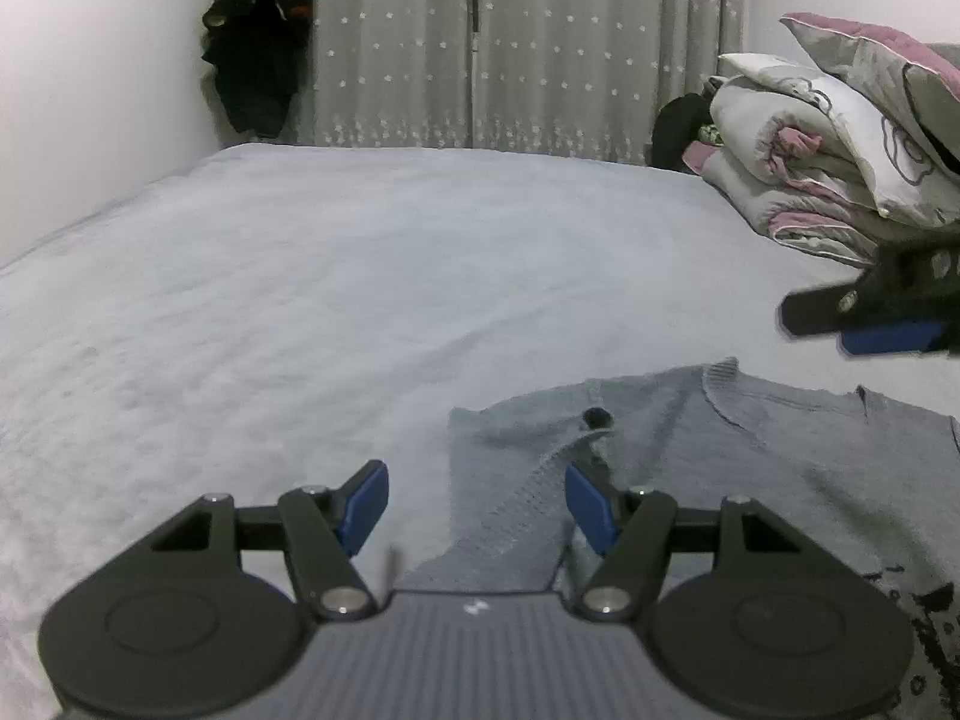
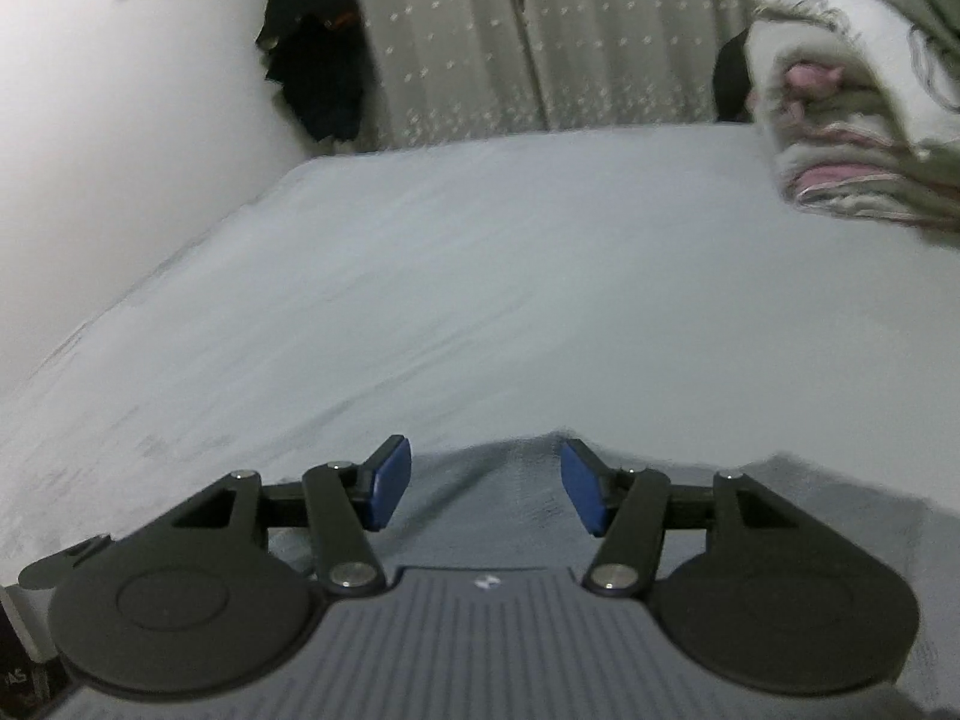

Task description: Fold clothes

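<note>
A grey knit sweater (image 1: 690,450) with a small black button lies flat on the pale bed sheet (image 1: 360,276), at the lower right of the left wrist view. My left gripper (image 1: 477,507) is open and empty, hovering over the sweater's left edge. In the right wrist view the sweater (image 2: 516,498) lies under and ahead of my right gripper (image 2: 486,489), which is open and empty just above the cloth. The right gripper also shows from the side at the right edge of the left wrist view (image 1: 870,318), above the sweater.
A stack of folded quilts and pillows (image 1: 840,138) sits at the bed's far right corner. Patterned curtains (image 1: 510,42) hang behind the bed. Dark clothes (image 1: 258,48) hang at the far left by the white wall. The sheet (image 2: 480,276) stretches ahead.
</note>
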`<state>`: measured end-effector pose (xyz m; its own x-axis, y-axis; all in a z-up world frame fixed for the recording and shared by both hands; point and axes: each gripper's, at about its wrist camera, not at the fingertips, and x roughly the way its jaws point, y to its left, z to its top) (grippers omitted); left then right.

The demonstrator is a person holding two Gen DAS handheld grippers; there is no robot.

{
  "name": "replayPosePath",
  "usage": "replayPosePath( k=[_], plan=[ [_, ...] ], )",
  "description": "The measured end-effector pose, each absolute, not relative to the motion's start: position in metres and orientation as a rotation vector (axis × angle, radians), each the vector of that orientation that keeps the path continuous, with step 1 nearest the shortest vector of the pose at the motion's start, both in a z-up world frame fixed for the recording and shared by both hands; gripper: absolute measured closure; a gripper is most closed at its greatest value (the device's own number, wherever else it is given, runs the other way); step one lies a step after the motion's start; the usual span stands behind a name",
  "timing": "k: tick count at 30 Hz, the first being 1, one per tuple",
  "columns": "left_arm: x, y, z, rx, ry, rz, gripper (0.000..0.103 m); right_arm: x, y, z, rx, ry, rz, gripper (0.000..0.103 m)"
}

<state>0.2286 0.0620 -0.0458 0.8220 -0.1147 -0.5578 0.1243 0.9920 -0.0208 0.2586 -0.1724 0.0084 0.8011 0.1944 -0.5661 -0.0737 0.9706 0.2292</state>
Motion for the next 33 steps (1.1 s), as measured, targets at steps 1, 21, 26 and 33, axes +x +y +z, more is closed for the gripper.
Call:
replayPosePath(
  k=[1,21,26,33],
  plan=[
    [0.229,0.063,-0.047,0.017,0.592,-0.124,0.036,0.261,-0.169,0.004,0.210,0.633,0.151,0.043],
    [0.243,0.084,-0.069,-0.041,0.669,-0.026,0.103,0.245,-0.147,-0.064,0.327,0.656,0.153,0.043],
    [0.233,0.096,-0.055,-0.112,0.664,-0.111,0.100,0.242,-0.150,-0.063,0.404,0.633,0.209,0.043],
    [0.216,0.126,-0.055,-0.128,0.681,-0.297,0.045,0.238,-0.156,-0.063,0.629,0.613,0.410,0.055]
  ],
)
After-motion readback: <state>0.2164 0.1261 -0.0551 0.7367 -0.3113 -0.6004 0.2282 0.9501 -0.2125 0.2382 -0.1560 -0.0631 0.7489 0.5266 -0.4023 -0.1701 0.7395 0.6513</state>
